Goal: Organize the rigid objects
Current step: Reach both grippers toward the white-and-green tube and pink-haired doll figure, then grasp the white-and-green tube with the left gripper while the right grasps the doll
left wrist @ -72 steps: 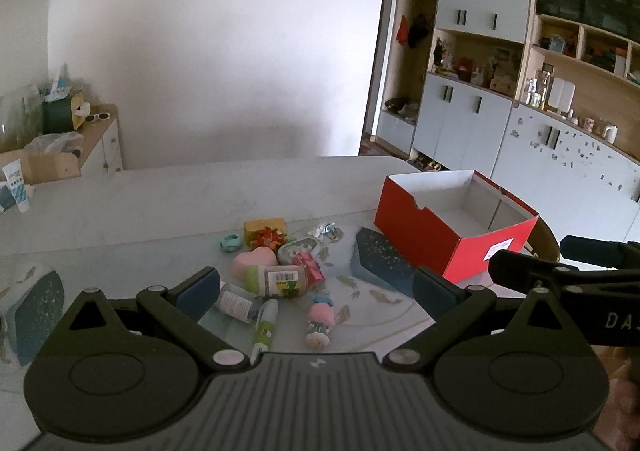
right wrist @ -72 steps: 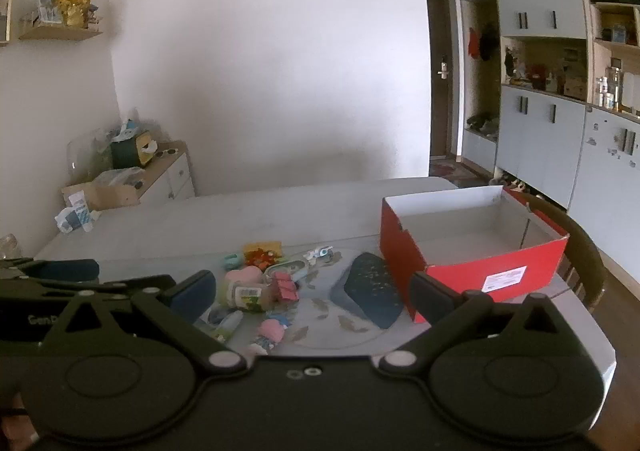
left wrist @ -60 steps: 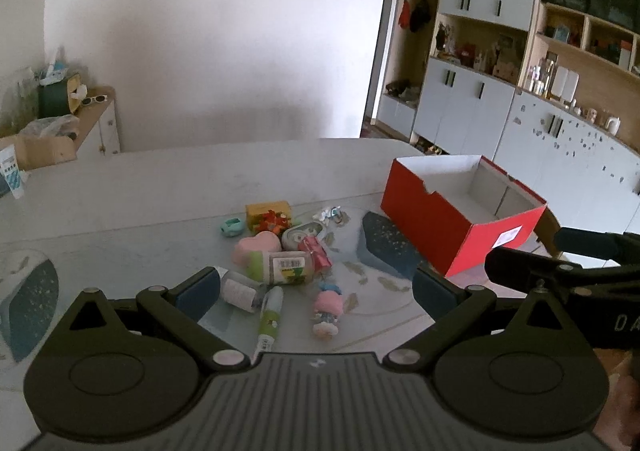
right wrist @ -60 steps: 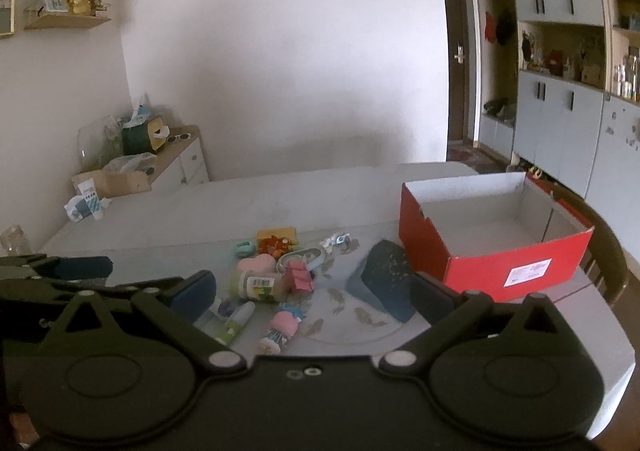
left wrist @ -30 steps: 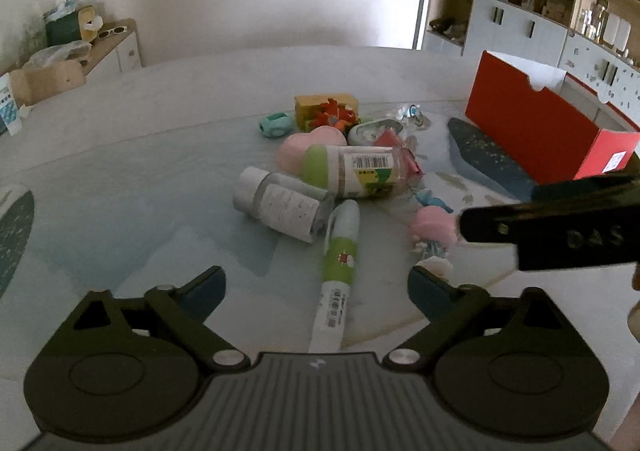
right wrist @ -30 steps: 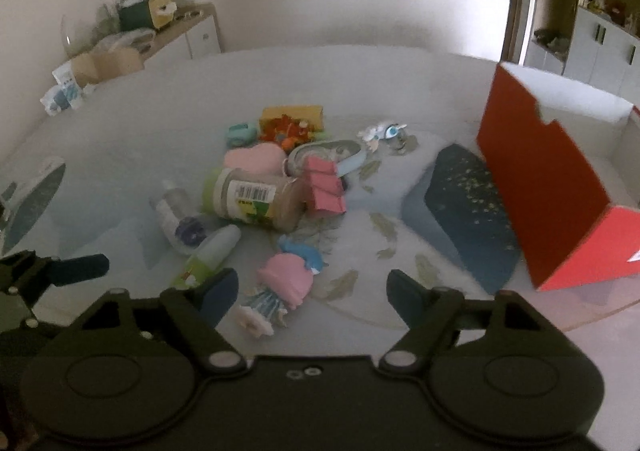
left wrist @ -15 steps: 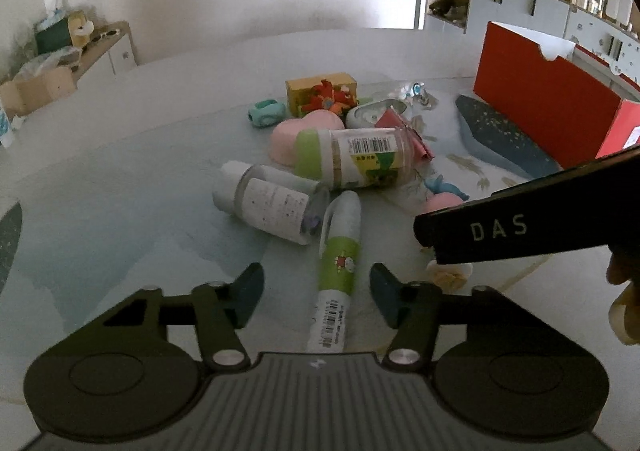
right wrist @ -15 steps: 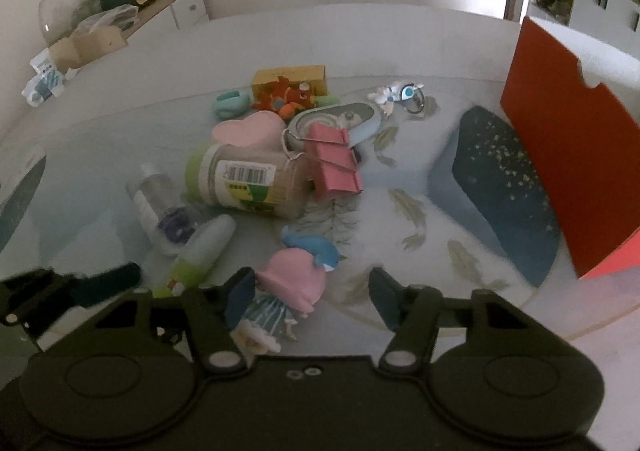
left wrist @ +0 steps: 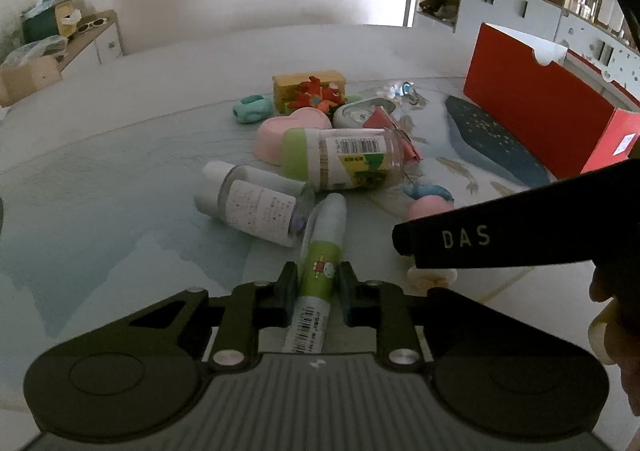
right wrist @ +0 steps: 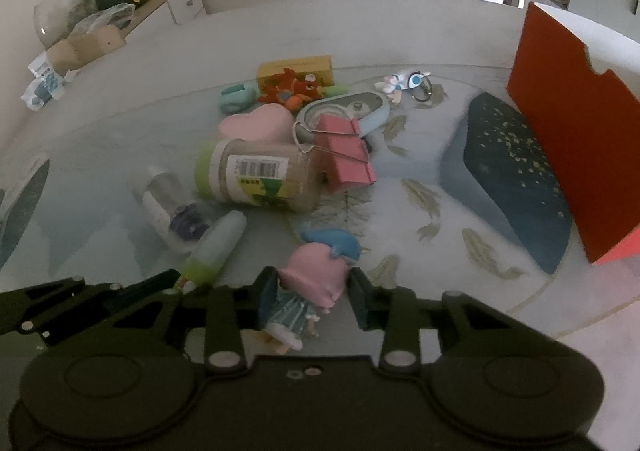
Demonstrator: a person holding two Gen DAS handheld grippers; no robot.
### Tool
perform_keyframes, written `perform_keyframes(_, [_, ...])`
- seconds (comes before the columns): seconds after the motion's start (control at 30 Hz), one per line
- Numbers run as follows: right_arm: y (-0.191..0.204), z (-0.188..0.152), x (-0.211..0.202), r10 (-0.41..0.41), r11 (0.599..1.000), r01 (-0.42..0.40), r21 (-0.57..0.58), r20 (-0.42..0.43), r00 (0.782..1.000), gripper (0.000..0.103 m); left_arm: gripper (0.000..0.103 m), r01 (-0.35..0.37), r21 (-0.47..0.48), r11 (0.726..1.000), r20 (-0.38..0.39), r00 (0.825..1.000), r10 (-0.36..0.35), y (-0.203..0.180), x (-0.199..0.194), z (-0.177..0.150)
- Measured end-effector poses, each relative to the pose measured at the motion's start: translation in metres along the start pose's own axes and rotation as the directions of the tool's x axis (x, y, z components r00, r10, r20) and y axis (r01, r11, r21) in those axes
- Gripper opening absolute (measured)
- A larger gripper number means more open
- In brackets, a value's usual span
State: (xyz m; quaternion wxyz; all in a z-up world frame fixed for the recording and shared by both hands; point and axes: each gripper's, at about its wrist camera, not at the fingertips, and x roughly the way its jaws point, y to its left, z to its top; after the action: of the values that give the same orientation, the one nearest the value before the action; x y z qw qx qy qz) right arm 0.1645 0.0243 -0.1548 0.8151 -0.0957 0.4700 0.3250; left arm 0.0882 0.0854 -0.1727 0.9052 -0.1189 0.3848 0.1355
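Change: both sets of jaws, wide apart and high over the desk a couple of seconds ago, have come down to the pile and narrowed; half a second ago they still stood clear of their items.
Left gripper [left wrist: 316,285]: jaws closed against the sides of the green-and-white tube [left wrist: 320,271], gripping it at the green band; the tube lies flat on the desk, cap end pointing away toward the pile, barcode end under the gripper body.
Right gripper [right wrist: 314,291]: jaws set on either side of the pink-hatted doll [right wrist: 308,291]; the left pad touches it, the right pad sits just beside the hat, and contact there cannot be told.
Doll: lies on the desk with hat toward the pile, feet toward the gripper; a blue piece lies just beyond the hat.
Small clear bottle [left wrist: 252,205]: on its side, just left of the tube's cap.
Green-lidded jar [left wrist: 340,159]: on its side beyond the tube and doll, barcode label up.
Behind the jar: pink heart box [right wrist: 256,125], pink binder clips [right wrist: 344,153], oval tin [right wrist: 352,107], teal toy [right wrist: 236,97], yellow box with red figures [right wrist: 296,73], small keyring [right wrist: 408,83].
Red box [left wrist: 540,123]: open-topped, at the right edge of the desk [left wrist: 100,155], well apart from the pile.
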Motion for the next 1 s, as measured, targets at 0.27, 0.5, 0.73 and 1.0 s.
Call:
perform_keyframes(0.27, [-0.012,-0.005,-0.024,-0.022,1.0,0.022,0.016,0.016,1.0,0.038,0.017,0.025,-0.005,1.0,-0.009,1.0,-0.025,-0.004,-0.003,-0.001])
perform_keyframes(0.5, [-0.026,-0.008,-0.051,-0.037,0.999,0.036,0.033,0.022,0.999,0.038,0.017,0.051,-0.026,0.998,-0.012,0.999,-0.051,-0.01,-0.013,0.001])
perform_keyframes(0.73, [-0.046,-0.003,-0.089,-0.026,0.998,0.023,0.055,0.058,0.998,0.038,0.017,0.084,-0.038,0.996,-0.006,0.996,-0.084,-0.021,-0.032,0.013])
perform_keyframes(1.0, [-0.08,0.004,-0.132,-0.006,0.999,0.003,0.038,0.086,0.996,0.038,0.017,0.104,-0.035,0.994,0.012,0.995,-0.104,-0.048,-0.058,0.038])
